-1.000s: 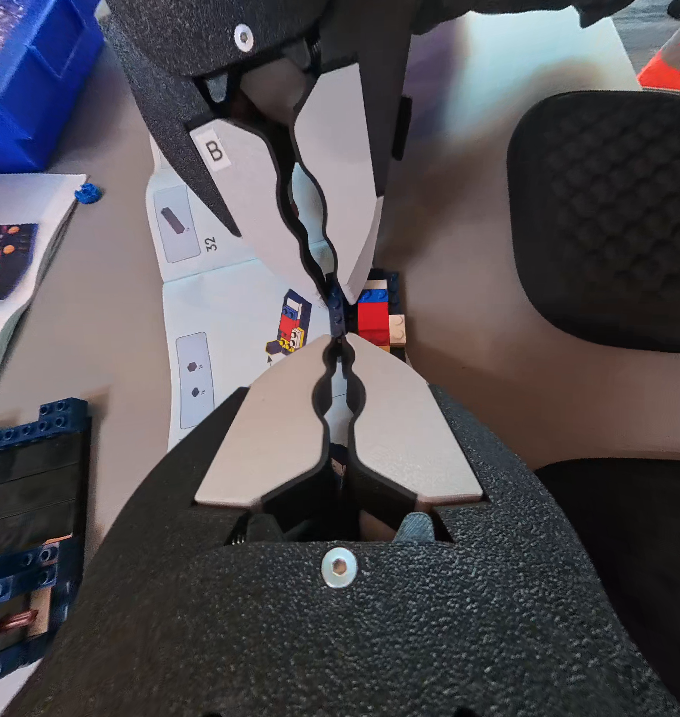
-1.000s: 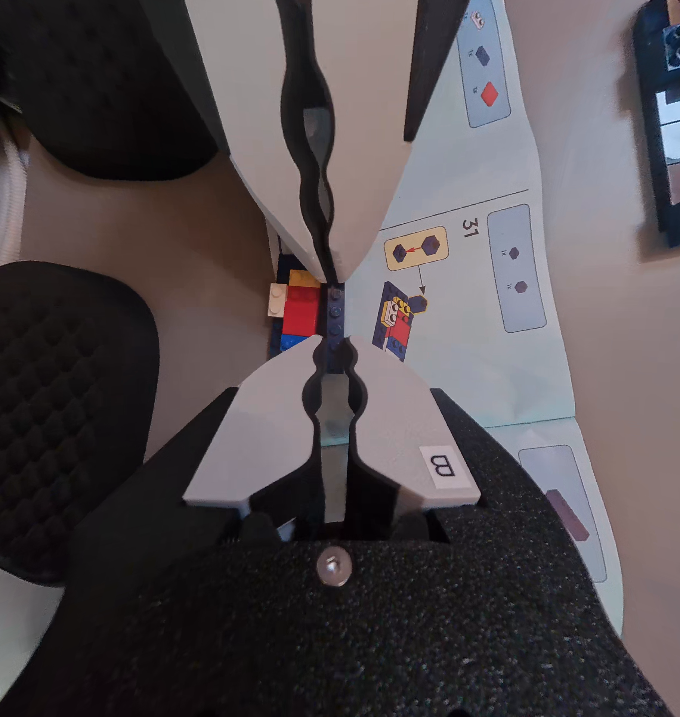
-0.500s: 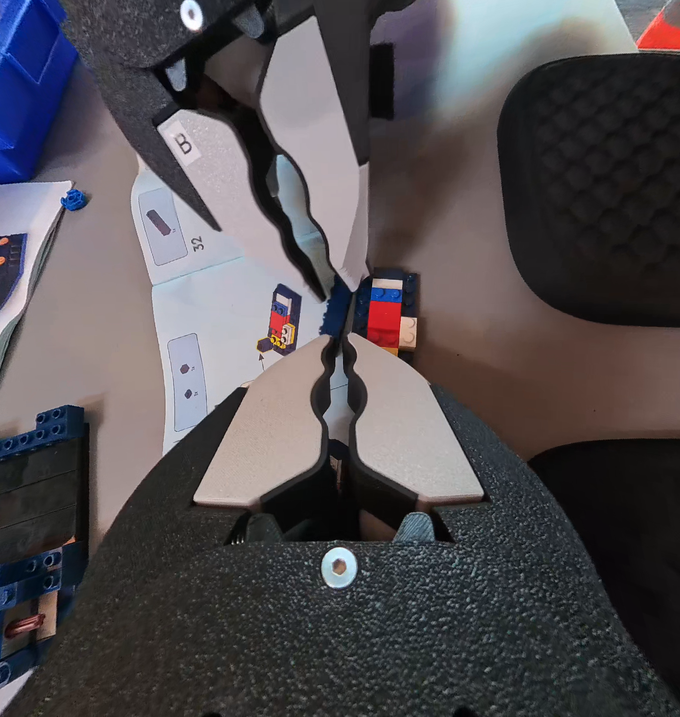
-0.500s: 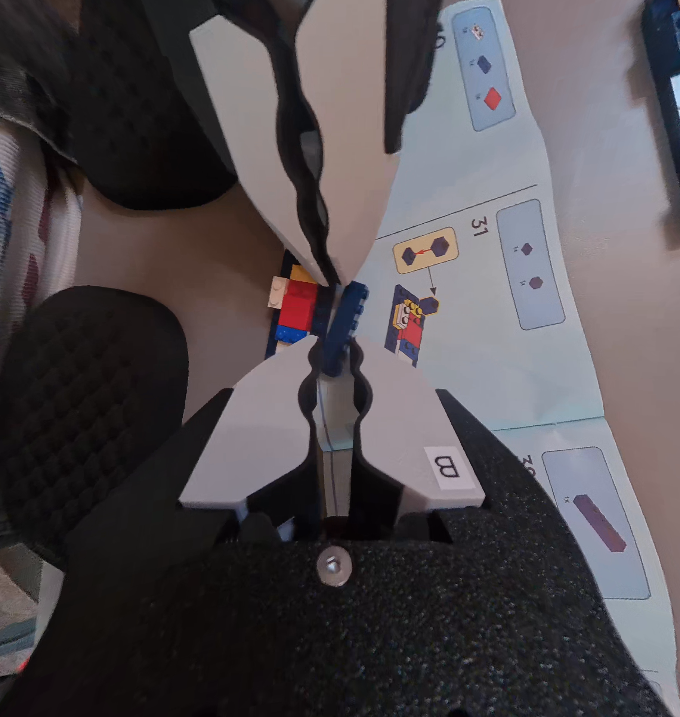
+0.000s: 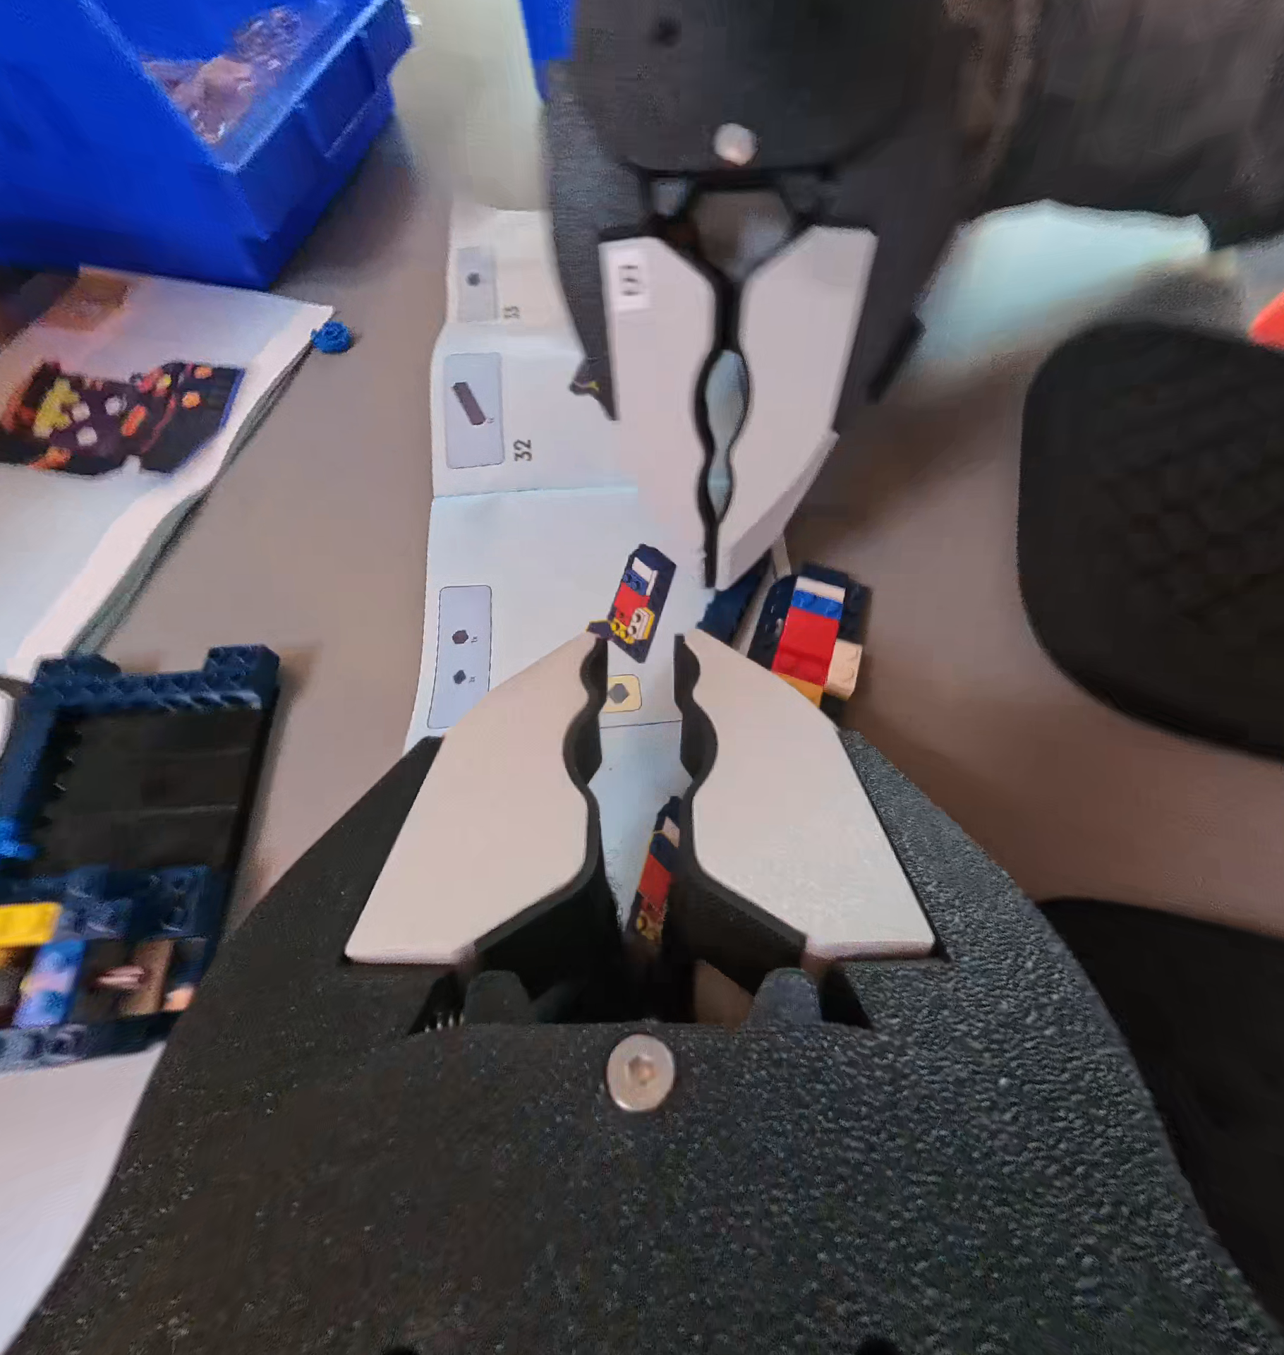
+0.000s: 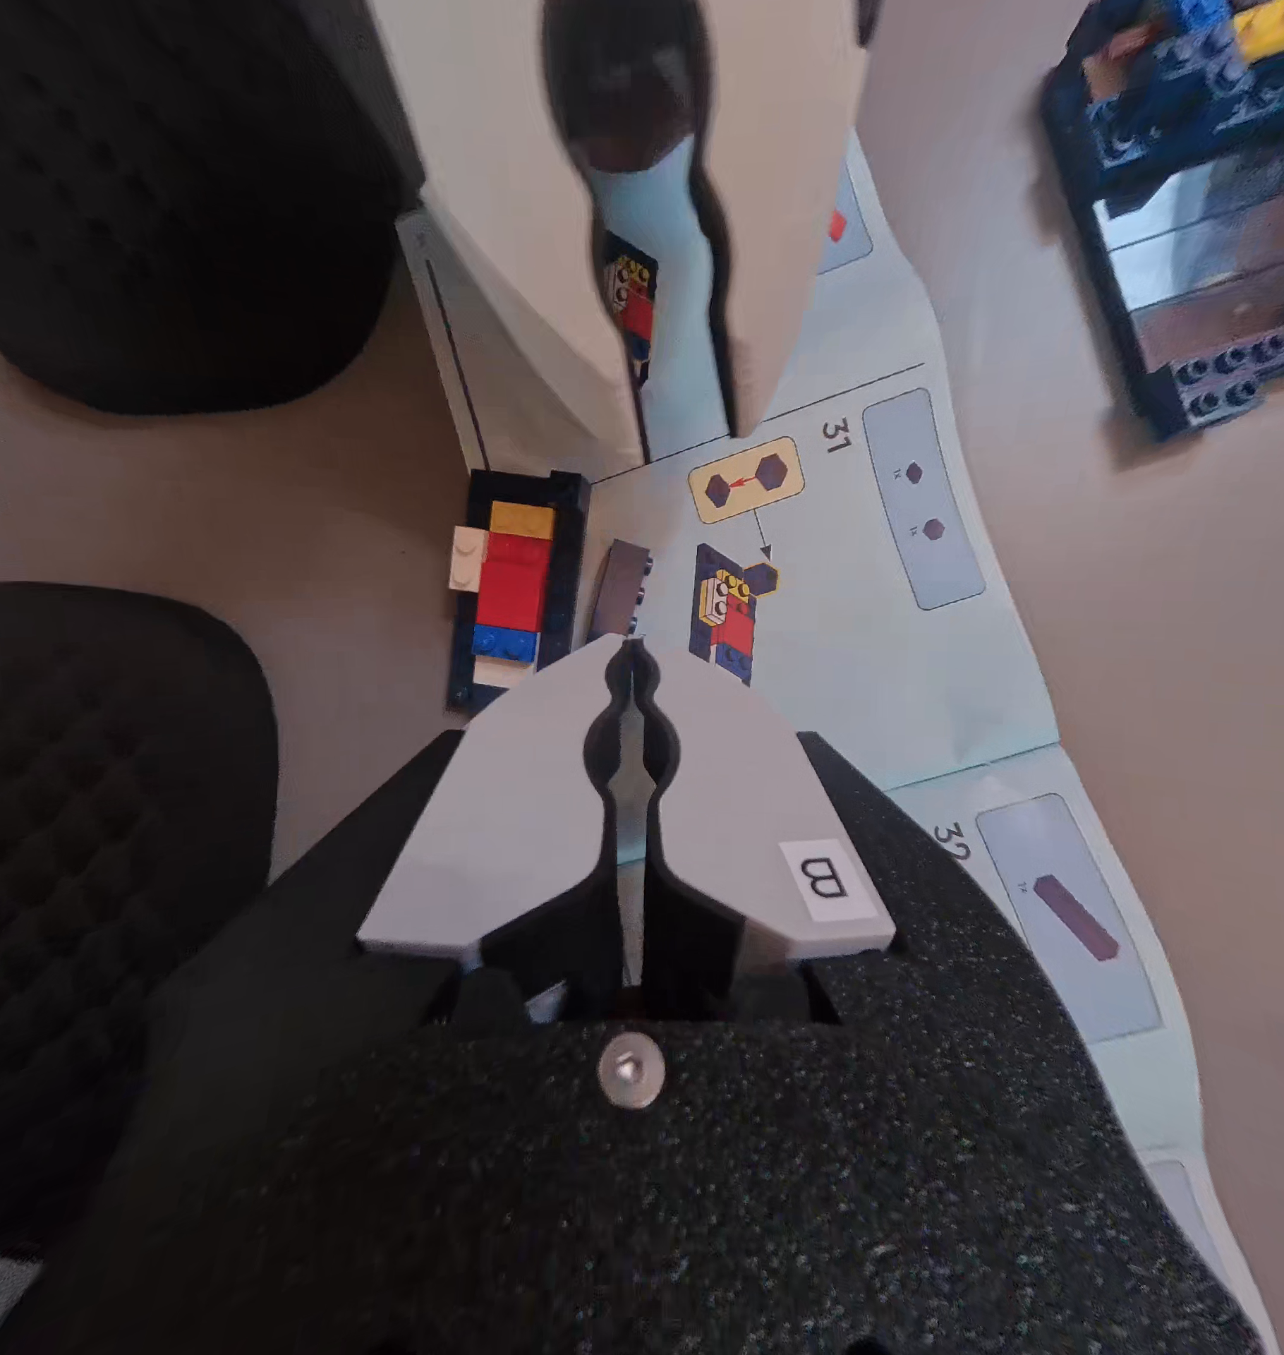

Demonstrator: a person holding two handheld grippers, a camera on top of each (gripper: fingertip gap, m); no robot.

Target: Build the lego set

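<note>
L gripper [image 5: 637, 639]: was shut on the dark blue brick 1 s ago; jaws now parted, nothing between the pads, pulled back from the brick.

R gripper [image 6: 633, 644]: had its tips spread about the same brick; tips now meet on air, drawn back and sitting just short of it.

Dark blue brick [image 6: 619, 595]: was up between both sets of tips, tilted at the half-sec mark; now lies loose on the instruction sheet [image 6: 881, 660], studs sideways, just beside the small brick model [image 6: 514, 586].

Both views blurred.

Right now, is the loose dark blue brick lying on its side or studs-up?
On its side: the dark blue brick lies on the instruction sheet, studs pointing sideways.
</note>
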